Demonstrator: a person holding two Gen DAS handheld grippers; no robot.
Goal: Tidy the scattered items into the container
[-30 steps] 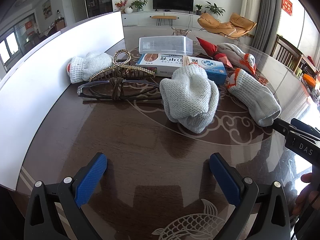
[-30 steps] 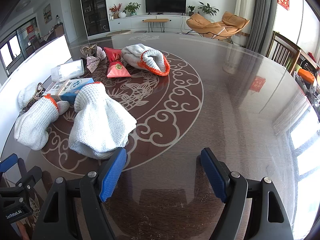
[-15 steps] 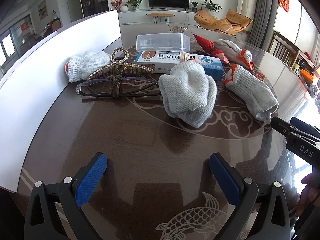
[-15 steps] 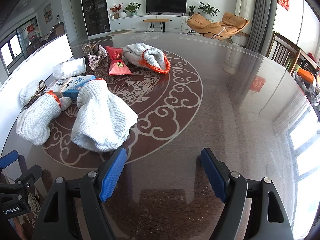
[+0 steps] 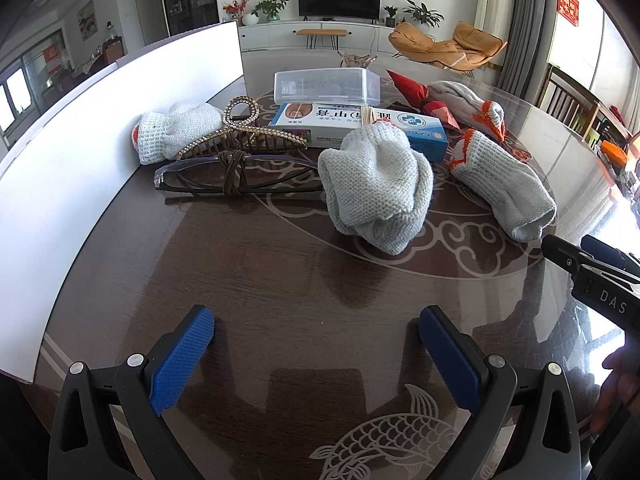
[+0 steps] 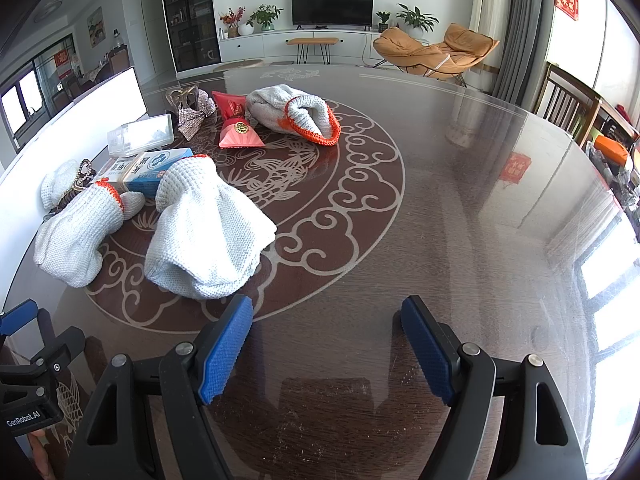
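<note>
Several white knit gloves lie on the dark round table: a bunched one [image 5: 376, 188] [image 6: 208, 232] nearest, one with an orange cuff [image 5: 504, 184] [image 6: 76, 232], one by the white wall [image 5: 180, 130], and a far one [image 5: 468, 100] [image 6: 296, 114]. Beside them are a gold hair claw [image 5: 240, 136], dark glasses [image 5: 236, 176], a blue-and-white box [image 5: 360, 126] [image 6: 148, 168], a clear plastic box [image 5: 326, 86] [image 6: 140, 136] and a red pouch [image 5: 416, 94] [image 6: 238, 132]. My left gripper [image 5: 316, 320] is open, short of the bunched glove. My right gripper [image 6: 326, 316] is open and holds nothing, just right of the same glove.
A tall white wall [image 5: 100, 140] runs along the table's left side. A silver bow clip [image 6: 196, 114] lies at the back. Bare glossy tabletop [image 6: 480, 200] spreads to the right. Chairs stand past the table's right edge. A hand [image 5: 616, 384] holds the right gripper's body.
Both views have shifted only slightly. Both grippers stay open, and no item on the table has moved.
</note>
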